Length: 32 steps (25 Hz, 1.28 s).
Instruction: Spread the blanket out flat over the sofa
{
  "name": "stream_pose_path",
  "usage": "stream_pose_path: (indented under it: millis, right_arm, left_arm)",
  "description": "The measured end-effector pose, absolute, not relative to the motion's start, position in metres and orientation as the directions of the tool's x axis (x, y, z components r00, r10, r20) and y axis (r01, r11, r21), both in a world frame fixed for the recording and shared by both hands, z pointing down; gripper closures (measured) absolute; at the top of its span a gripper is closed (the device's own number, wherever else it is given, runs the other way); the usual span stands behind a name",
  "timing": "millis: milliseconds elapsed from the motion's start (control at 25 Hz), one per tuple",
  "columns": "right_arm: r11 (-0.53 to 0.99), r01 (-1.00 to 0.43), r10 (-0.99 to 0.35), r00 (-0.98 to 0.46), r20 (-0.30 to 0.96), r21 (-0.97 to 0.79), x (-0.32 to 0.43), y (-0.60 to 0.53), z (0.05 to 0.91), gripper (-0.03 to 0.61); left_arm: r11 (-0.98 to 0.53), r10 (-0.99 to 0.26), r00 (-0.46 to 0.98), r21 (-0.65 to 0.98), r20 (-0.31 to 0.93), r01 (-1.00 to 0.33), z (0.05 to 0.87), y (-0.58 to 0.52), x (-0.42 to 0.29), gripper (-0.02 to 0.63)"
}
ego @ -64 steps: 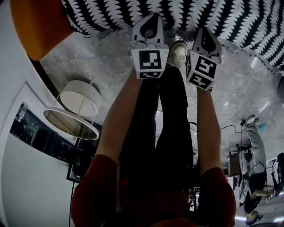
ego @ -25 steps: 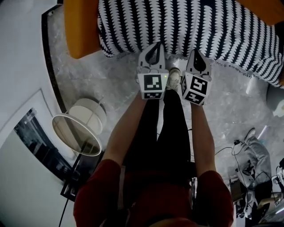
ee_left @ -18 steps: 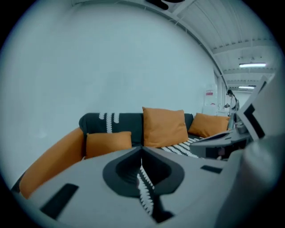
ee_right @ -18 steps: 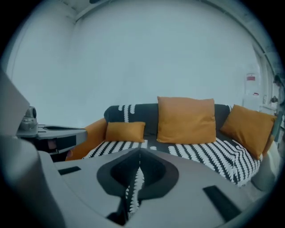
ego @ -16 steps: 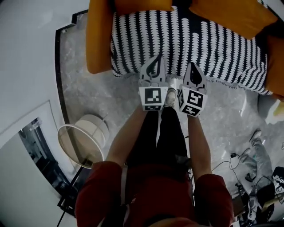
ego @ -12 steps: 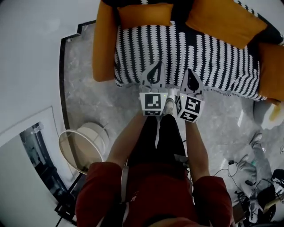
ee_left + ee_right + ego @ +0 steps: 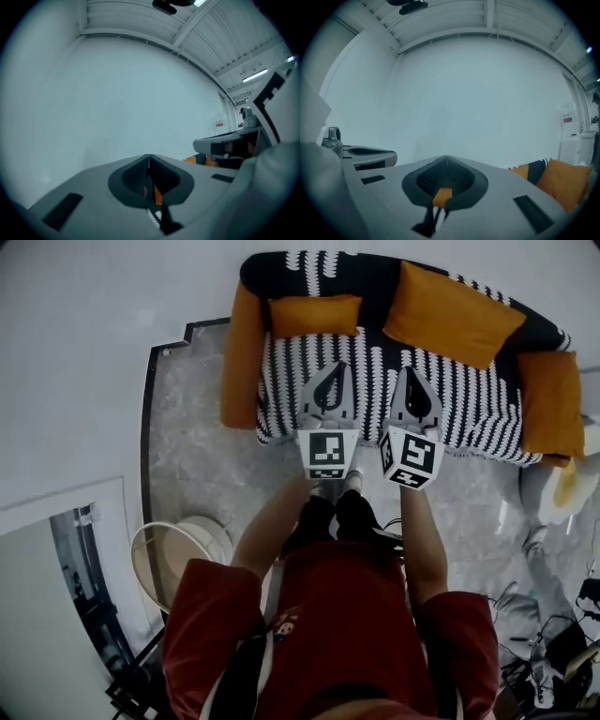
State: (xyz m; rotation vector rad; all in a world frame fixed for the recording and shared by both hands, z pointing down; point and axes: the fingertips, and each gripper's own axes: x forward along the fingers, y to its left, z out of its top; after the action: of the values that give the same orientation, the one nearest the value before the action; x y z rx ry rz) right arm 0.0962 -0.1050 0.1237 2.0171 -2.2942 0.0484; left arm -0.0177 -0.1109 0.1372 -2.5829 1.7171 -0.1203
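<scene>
Sofa [image 7: 244, 362] has receded, blanket [image 7: 459, 395] spread; left hand-held gripper [image 7: 340, 366], right hand-held gripper [image 7: 410, 370] closed.

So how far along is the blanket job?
It looks mostly done. The black-and-white patterned blanket lies spread over the orange sofa, seat and back, with orange cushions resting on it. Nothing is in hand: the left tongs and right tongs are both closed, empty and held clear of it. At most some smoothing is left, though wrinkles are too small to judge.

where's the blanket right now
In the head view, top centre: the blanket lies over the sofa seat and back, with orange cushions on it, just beyond the left tongs and right tongs.
</scene>
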Motion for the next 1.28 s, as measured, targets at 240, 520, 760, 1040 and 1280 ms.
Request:
stream_pose_path:
  millis: [240,520,760,1040,1280]
  right_arm:
    - [0.152,-0.986,-0.981,-0.159,-0.112,0.064,0.084,-0.077,0.023,0.566]
    - [0.181,-0.979,-0.947,-0.199,-0.253,0.094,0.071,-0.048,-0.037,0.566]
    - [0.191,-0.975,-0.931,-0.217,-0.294,0.115,0.073,-0.034,-0.051,0.566]
    - [0.187,-0.974,-0.926,-0.219,-0.306,0.132,0.071,-0.031,-0.054,0.566]
    - [0.173,-0.975,-0.935,-0.208,-0.286,0.143,0.071,-0.031,-0.049,0.566]
  left_arm:
    - [-0.358,-0.925,0.363,-0.063,-0.109,-0.932,0.038,-0.098,-0.040,0.597]
    - [-0.315,-0.898,0.346,-0.153,-0.272,-0.937,-0.036,-0.065,-0.052,0.597]
    - [-0.323,-0.875,0.403,-0.294,-0.270,-0.899,-0.049,-0.042,-0.038,0.597]
    - [-0.343,-0.877,0.368,-0.135,-0.307,-0.930,-0.052,-0.040,-0.042,0.597]
    - [-0.347,-0.881,0.364,-0.108,-0.302,-0.932,-0.047,-0.042,-0.047,0.597]
